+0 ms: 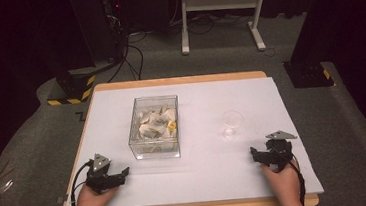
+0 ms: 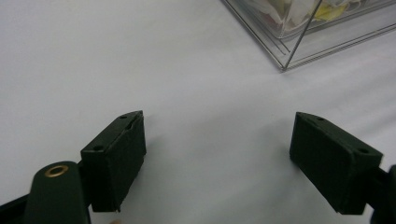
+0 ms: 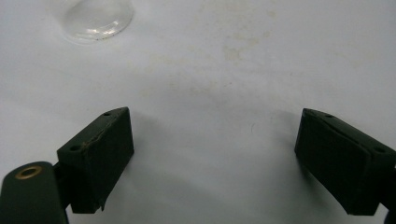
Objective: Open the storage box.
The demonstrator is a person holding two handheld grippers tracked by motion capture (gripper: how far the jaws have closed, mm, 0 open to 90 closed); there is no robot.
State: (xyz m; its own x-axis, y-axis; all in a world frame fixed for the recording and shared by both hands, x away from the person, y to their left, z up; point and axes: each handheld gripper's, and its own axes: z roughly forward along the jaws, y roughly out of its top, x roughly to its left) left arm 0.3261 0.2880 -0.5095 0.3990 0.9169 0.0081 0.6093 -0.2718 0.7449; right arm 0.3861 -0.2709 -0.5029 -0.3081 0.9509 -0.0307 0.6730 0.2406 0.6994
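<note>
White table (image 1: 207,171) | left tool (image 1: 122,174) wide open, empty, near clear box (image 1: 154,128) | right tool (image 1: 256,154) wide open, empty, near glass (image 1: 232,123)

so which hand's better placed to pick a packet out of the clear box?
Probably left. The left tool rests open just beside the clear box of packets, near its front corner. The right tool, also open, sits farther off, closer to the glass.
</note>
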